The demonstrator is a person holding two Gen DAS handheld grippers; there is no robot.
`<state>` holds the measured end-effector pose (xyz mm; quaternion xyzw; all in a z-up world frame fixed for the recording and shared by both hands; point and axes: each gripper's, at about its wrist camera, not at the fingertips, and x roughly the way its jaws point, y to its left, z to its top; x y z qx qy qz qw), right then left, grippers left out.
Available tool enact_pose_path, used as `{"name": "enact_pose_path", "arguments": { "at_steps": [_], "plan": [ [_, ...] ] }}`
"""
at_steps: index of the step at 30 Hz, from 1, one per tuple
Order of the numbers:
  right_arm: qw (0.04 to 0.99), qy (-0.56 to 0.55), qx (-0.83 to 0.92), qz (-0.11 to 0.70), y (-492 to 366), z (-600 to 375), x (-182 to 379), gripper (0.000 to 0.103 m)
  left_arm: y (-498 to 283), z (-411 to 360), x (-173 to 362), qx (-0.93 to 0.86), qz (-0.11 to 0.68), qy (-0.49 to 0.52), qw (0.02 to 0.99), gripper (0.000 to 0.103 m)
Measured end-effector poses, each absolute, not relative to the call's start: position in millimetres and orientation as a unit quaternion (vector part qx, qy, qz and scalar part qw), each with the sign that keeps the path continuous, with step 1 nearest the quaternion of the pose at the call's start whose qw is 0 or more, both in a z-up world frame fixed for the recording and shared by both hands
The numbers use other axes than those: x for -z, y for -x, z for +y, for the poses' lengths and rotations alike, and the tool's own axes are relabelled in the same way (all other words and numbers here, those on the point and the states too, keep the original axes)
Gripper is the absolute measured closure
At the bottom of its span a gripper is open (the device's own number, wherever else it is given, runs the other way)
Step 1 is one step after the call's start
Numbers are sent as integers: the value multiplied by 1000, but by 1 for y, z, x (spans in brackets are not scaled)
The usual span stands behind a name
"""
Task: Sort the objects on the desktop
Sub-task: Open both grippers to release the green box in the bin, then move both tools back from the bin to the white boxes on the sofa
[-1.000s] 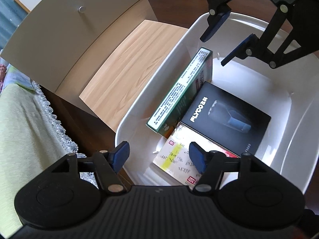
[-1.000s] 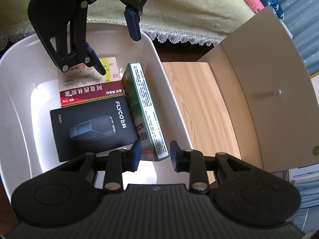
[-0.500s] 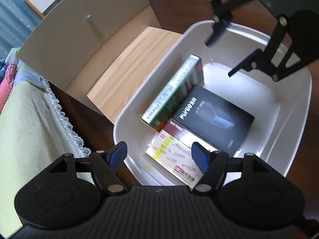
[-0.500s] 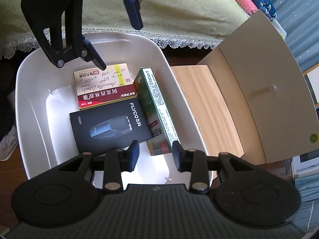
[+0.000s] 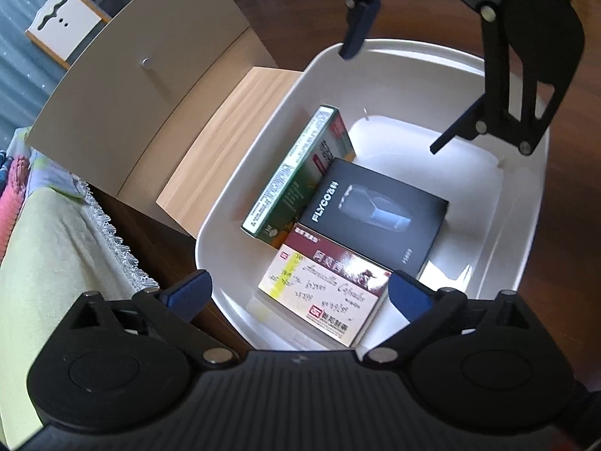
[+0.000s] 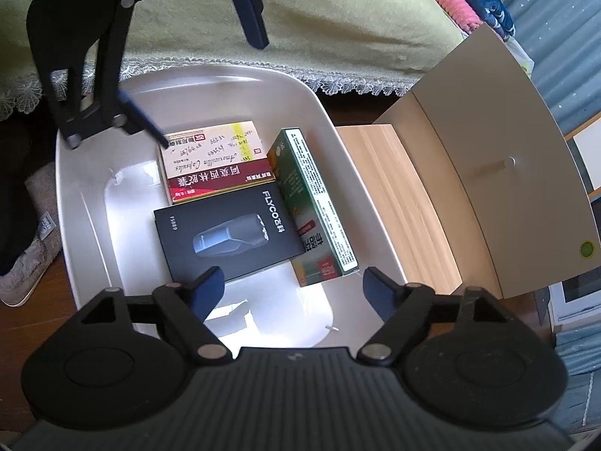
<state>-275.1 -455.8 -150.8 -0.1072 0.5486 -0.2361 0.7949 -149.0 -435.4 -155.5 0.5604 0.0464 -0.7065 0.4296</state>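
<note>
Inside one white plastic tub (image 6: 340, 143): three boxes, namely one black FLYCO shaver box (image 6: 225, 235) lying flat, one green box (image 6: 311, 206) on edge against tub wall, one red-and-cream medicine box (image 6: 214, 159). Two grippers above tub, left gripper (image 5: 296, 291) and right gripper (image 6: 293, 285), both opening, jaws apart, gripping nothing.

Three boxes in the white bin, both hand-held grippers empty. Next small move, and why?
Probably lift both clear of the white bin. The black box, green box and red-and-cream box all lie inside it, and the left hand-held gripper and right hand-held gripper, jaws opening, have nothing between them.
</note>
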Motion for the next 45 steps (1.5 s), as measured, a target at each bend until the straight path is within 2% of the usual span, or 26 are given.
{"name": "enact_pose_path", "arguments": {
  "at_steps": [4, 16, 30, 45],
  "plan": [
    [797, 104, 237, 545, 277, -452, 149, 13, 152, -428, 155, 713, 46, -561, 417, 1],
    [802, 105, 240, 537, 284, -437, 142, 8, 161, -409, 143, 712, 27, -560, 423, 0],
    [825, 119, 257, 489, 271, -430, 109, 5, 138, -396, 91, 684, 5, -531, 500, 0],
    [876, 112, 265, 386, 229, -411, 42, 3, 75, -334, 27, 619, 52, -458, 637, 0]
  ]
}}
